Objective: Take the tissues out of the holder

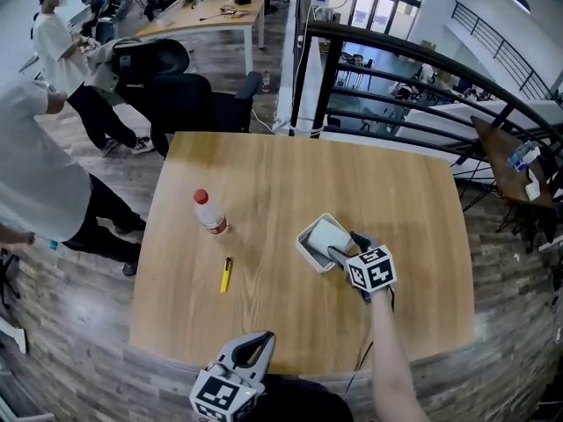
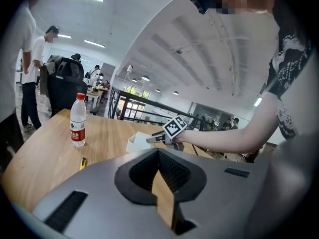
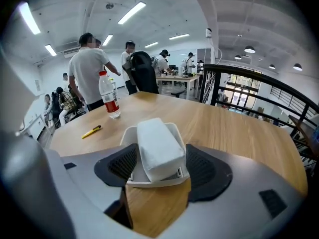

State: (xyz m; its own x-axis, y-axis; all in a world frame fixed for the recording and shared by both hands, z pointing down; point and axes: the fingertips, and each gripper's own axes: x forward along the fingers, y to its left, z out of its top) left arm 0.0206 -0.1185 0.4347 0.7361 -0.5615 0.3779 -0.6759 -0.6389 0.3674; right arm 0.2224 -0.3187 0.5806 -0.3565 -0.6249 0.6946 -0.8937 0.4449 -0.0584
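A white tissue pack [image 1: 327, 236] [image 3: 158, 151] lies in a white open-topped holder [image 1: 308, 246] [image 3: 130, 133] on the wooden table [image 1: 264, 165], right of centre. My right gripper [image 1: 346, 246] [image 3: 158, 166] stands open at the holder's near end, one jaw on each side of the holder and the pack. The pack rises above the holder's rim. My left gripper [image 1: 262, 341] [image 2: 158, 156] hangs at the table's near edge, shut with nothing in it, well away from the holder [image 2: 135, 142].
A red-capped water bottle [image 1: 209, 211] [image 3: 108, 96] stands left of the holder, with a yellow pen [image 1: 226, 273] [image 3: 91, 131] lying nearer the front. People [image 1: 35, 165] stand off the table's left side. Black chairs [image 1: 189, 95] and a dark railing [image 1: 422, 69] lie beyond the far edge.
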